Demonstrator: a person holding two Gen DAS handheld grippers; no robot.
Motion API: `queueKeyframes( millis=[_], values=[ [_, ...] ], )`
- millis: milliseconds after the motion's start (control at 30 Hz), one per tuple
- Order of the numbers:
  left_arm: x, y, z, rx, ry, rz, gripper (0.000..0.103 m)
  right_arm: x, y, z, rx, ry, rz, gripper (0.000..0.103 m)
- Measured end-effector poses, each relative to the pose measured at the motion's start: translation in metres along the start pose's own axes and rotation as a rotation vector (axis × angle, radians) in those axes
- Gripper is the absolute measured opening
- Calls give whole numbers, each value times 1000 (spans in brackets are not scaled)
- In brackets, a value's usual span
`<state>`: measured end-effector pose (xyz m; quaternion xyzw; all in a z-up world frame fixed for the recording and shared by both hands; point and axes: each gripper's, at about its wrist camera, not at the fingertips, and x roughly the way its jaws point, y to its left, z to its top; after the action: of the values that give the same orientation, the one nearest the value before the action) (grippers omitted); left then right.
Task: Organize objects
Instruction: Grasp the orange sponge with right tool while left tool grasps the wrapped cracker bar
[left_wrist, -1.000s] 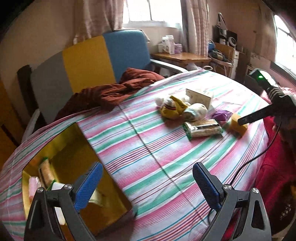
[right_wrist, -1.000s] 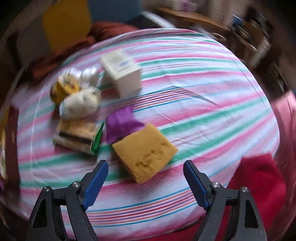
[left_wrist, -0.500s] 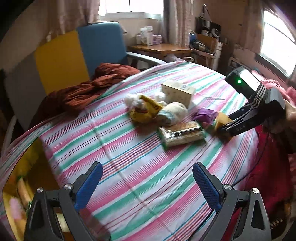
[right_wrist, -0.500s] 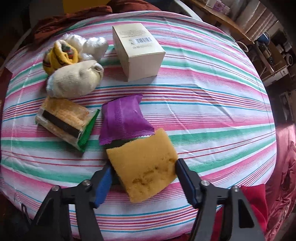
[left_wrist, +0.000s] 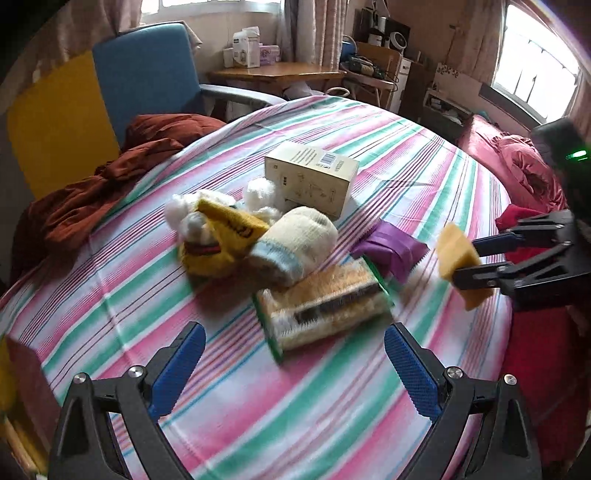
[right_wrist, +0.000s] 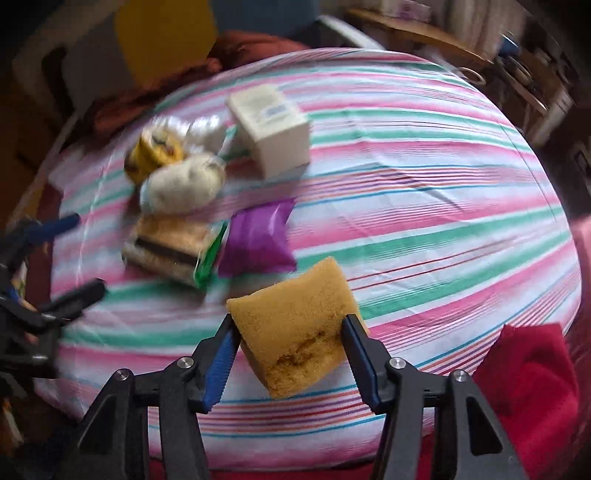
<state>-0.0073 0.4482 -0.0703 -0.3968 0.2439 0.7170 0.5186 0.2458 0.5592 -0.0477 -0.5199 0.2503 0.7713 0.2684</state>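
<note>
My right gripper (right_wrist: 290, 345) is shut on a yellow sponge (right_wrist: 295, 325) and holds it lifted above the striped table (right_wrist: 424, 206); it also shows in the left wrist view (left_wrist: 476, 260) with the sponge (left_wrist: 456, 251). My left gripper (left_wrist: 295, 369) is open and empty, just in front of a wrapped snack pack (left_wrist: 325, 304). Behind it lie a purple packet (left_wrist: 391, 247), a rolled cream sock (left_wrist: 295, 243), a yellow-and-white soft bundle (left_wrist: 218, 229) and a cream box (left_wrist: 312, 177).
A dark red cloth (left_wrist: 110, 173) lies at the table's far left before blue and yellow chairs (left_wrist: 144, 74). A red cloth (right_wrist: 528, 373) hangs at the near right edge. A yellow container's edge (left_wrist: 14, 398) shows at the left.
My right gripper closed on the sponge and lifted it off the table. My left gripper swung right from the yellow container toward the pile of objects.
</note>
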Motion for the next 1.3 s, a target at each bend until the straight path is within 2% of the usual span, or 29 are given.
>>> queueKeyframes(
  millis=[233, 300, 467, 567, 833, 933, 1033, 1133, 1200, 1233, 1267, 1300],
  values=[
    [36, -7, 15, 89, 42, -43, 98, -2, -11, 4, 46, -34, 68, 56],
    [44, -8, 19, 112, 55, -69, 99, 3, 0, 14, 53, -37, 76, 56],
    [66, -9, 21, 121, 102, -115, 100, 1, -3, 14, 70, -50, 102, 56],
    [60, -11, 12, 114, 128, -160, 99, 3, -2, 16, 67, -49, 106, 56],
    [32, -23, -17, 109, 153, -210, 99, 1, -3, 16, 72, -60, 114, 56],
    [29, -28, -10, 140, 117, -177, 99, 1, -3, 16, 74, -61, 109, 56],
    [39, -25, -3, 127, 121, -162, 99, 1, -4, 17, 78, -62, 102, 56],
    [53, -23, 6, 95, 143, -161, 91, 1, -5, 17, 79, -64, 103, 56],
    [57, -23, 8, 86, 158, -166, 81, 2, -4, 17, 76, -61, 102, 56],
    [58, -25, 8, 88, 152, -159, 81, 2, -4, 17, 76, -61, 101, 56],
    [57, -28, 7, 92, 144, -153, 73, 1, -5, 17, 76, -61, 102, 56],
    [56, -29, 6, 97, 141, -138, 58, 1, -5, 17, 76, -61, 104, 56]
  ],
)
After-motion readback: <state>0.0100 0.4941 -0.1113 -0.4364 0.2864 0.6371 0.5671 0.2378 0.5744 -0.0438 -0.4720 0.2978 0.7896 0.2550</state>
